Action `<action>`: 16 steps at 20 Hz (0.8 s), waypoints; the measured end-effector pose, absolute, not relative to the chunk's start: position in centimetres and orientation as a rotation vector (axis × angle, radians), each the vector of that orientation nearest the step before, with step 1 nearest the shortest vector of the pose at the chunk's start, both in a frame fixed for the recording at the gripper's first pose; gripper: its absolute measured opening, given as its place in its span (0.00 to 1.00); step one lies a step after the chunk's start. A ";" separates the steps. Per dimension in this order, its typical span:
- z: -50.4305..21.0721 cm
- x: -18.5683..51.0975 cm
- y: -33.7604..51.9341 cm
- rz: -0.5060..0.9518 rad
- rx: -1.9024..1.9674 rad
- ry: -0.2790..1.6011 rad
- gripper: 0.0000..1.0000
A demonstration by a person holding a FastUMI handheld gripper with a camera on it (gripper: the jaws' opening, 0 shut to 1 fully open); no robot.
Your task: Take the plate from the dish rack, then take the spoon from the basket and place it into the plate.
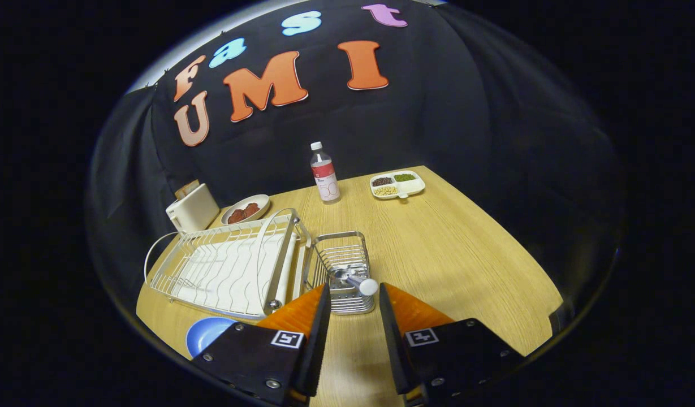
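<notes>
A white wire dish rack stands on the wooden table, with no plate in its slots. A small wire basket hangs on the rack's right side. The spoon stands in the basket, its handle end leaning toward me. A blue plate lies on the table in front of the rack, left of my left finger and partly hidden by it. My gripper is open; its fingers reach to either side of the basket's near edge, just short of the spoon's handle, with nothing held.
At the back of the table stand a water bottle, a white divided tray with beans, a bowl of reddish food and a white toaster. The table's edge runs close on the right and near side.
</notes>
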State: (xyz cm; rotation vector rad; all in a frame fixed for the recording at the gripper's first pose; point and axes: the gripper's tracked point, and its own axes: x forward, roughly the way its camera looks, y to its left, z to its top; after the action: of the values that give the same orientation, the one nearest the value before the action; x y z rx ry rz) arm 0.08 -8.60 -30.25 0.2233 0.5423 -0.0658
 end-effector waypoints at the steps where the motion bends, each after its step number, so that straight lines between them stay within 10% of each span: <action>1: -30.0 0.7 -8.6 -0.070 0.218 0.522 0.45; 7: -28.7 2.3 -6.6 -0.054 0.262 0.493 0.14; 16: -21.8 1.4 -6.7 -0.073 0.179 0.445 0.11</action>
State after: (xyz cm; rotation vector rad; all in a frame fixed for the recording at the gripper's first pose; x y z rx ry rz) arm 1.43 -6.70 -21.83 0.1790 0.4454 -0.0730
